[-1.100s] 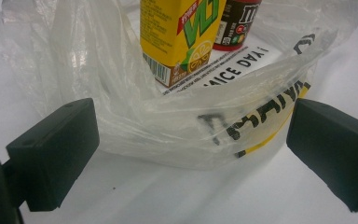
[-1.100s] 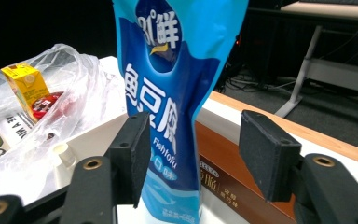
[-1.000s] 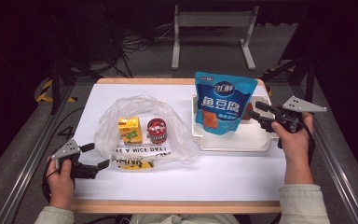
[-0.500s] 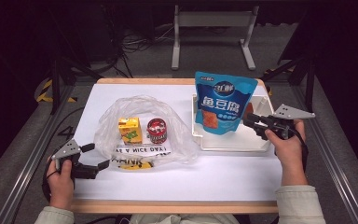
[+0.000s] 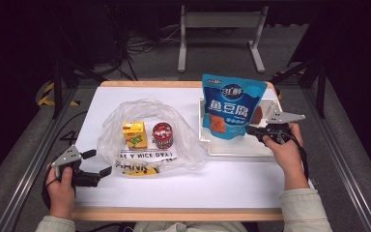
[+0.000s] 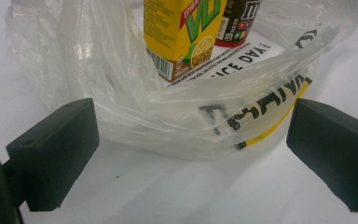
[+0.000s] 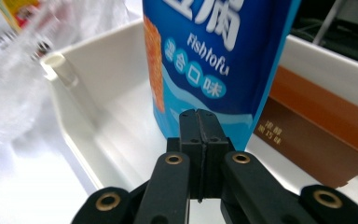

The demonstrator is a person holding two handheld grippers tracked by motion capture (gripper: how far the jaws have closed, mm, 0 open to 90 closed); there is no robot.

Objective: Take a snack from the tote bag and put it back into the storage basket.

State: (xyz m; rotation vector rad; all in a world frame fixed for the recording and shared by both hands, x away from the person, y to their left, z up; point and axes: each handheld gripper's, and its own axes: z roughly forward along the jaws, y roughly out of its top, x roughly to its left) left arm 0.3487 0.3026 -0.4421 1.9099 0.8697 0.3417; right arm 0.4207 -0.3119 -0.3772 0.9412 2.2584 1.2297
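A white tray (image 5: 270,147) sat on the right part of the white tabletop (image 5: 198,179). In it stood a blue snack pouch (image 5: 229,106), upright, printed with large Chinese characters and, in the right gripper view, the word "Fishtofu" (image 7: 214,42). Behind the pouch in the same tray lay a brown box (image 7: 321,135) with small pale characters too fine to read.

The right gripper (image 5: 252,130) reached in at the pouch's lower right edge. Its fingers (image 7: 189,135) had just been closing and met flat together at the pouch's bottom edge; whether any of the pouch was pinched between them could not be told.

Left of the tray lay a clear plastic bag (image 5: 125,121), slumped open on the tabletop. Inside it stood a yellow drink carton (image 5: 134,134) with green letters "VLT" (image 6: 200,23) and a lemon picture, and just beside it a dark red can (image 5: 163,134) whose label was too small to read. The bag's print read "NICE DAY" mirrored, with a yellow stripe below.

The left gripper (image 5: 99,163) rested near the bag's lower left corner, its fingers (image 6: 56,149) spread wide and holding nothing, the bag's edge lying ahead of them.
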